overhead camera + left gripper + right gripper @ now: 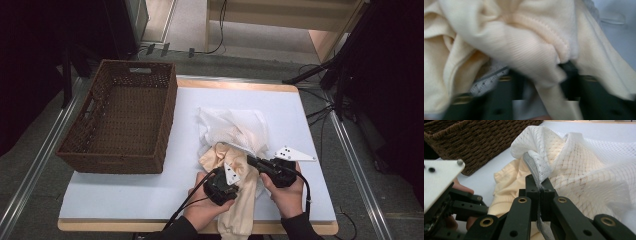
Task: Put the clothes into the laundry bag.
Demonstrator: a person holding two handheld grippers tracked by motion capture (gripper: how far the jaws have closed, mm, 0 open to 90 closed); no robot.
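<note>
Tabletop: mesh bag (pixel 574 162) hem between pads (pixel 534 187), seemingly.

Table (pixel 125 195) with a pale blue-white top and wood edge. Brown wicker basket (pixel 120 120) sits on its left half, reaching the far edge. White mesh laundry bag (pixel 232 127) lies right of centre, touching a cream garment (pixel 242 200) that runs to the near edge.
</note>
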